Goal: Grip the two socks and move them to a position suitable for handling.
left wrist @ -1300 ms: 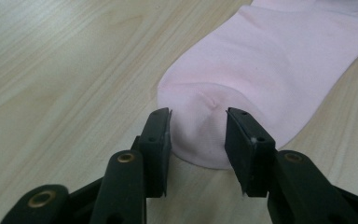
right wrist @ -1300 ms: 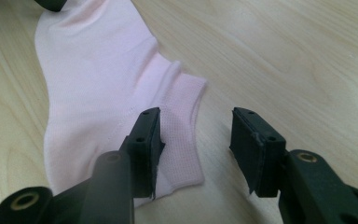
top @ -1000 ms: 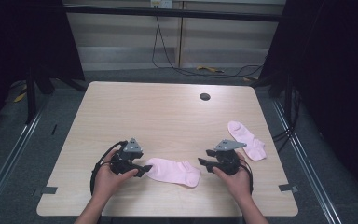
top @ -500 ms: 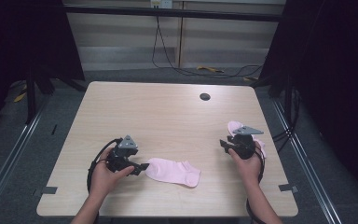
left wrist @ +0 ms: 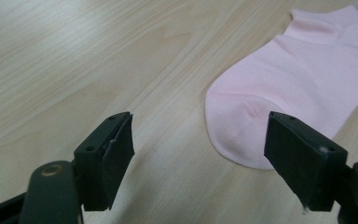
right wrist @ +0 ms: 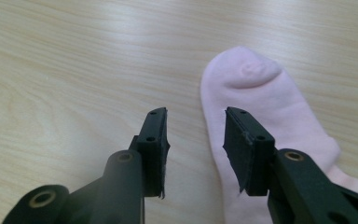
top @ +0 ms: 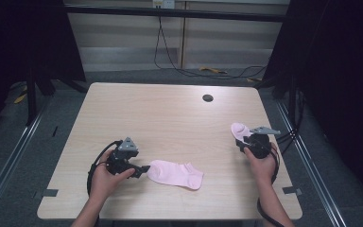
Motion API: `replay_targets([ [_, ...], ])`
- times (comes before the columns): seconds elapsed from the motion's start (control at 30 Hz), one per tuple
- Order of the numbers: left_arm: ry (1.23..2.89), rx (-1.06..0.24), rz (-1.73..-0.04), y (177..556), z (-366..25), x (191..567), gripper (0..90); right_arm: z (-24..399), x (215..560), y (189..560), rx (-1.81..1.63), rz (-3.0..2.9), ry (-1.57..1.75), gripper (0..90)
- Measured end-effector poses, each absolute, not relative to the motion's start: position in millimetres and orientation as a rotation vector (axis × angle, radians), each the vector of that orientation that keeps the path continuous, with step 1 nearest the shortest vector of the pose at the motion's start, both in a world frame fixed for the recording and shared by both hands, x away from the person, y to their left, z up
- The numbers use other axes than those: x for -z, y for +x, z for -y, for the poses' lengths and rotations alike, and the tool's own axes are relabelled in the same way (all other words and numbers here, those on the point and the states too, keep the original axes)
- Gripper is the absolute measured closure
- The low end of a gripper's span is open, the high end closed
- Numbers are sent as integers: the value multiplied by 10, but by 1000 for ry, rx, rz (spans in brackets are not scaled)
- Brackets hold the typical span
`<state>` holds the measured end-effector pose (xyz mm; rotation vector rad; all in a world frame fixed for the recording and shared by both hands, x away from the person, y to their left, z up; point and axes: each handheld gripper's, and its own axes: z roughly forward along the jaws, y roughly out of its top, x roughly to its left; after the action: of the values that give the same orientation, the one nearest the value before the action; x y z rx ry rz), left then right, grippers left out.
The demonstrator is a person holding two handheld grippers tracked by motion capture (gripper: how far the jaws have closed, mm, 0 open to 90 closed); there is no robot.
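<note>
A pink ankle sock (top: 177, 174) lies flat near the front of the wooden table (top: 170, 118). Just left of its toe sits my left gripper (top: 144, 169); its jaws have just been opening. In the left gripper view this gripper (left wrist: 200, 140) stands open with bare table between the pads and the sock's toe (left wrist: 284, 79) ahead to the right. A second pink sock (top: 238, 128) lies at the right edge. My right gripper (top: 242, 141) hovers at it, and its jaws have just been closing. In the right gripper view this gripper (right wrist: 196, 135) is open over the left edge of the sock (right wrist: 261, 102), gripping nothing.
A small black round grommet (top: 208, 98) sits in the tabletop at the back right. Black frame posts and cables stand behind and beside the table. The right sock lies close to the table's right edge.
My right hand has left the near sock's cuff end and moved right to the second sock. The left gripper has stayed by the near sock's toe with its jaws wider apart.
</note>
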<state>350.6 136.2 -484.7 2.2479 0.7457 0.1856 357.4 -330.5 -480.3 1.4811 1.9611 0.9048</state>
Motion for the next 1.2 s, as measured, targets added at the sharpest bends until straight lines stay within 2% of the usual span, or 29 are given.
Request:
replay_targets([
  [0.5, 2249, -183, -746, 3505, -1384, 4849, 242, 3454, 4864, 3615, -863, -1956, 1547, 648],
  [0.63, 2250, -183, -747, 3508, -1393, 4854, 241, 3418, 4968, 3612, -845, -1972, 1555, 640],
  [0.97, 2246, -173, -746, 3502, -1379, 4853, 242, 3339, 4973, 3629, -850, -1988, 1538, 646],
  [1.2, 2248, -171, -742, 3502, -1376, 4859, 243, 3110, 4991, 3672, -870, -2037, 1472, 657],
])
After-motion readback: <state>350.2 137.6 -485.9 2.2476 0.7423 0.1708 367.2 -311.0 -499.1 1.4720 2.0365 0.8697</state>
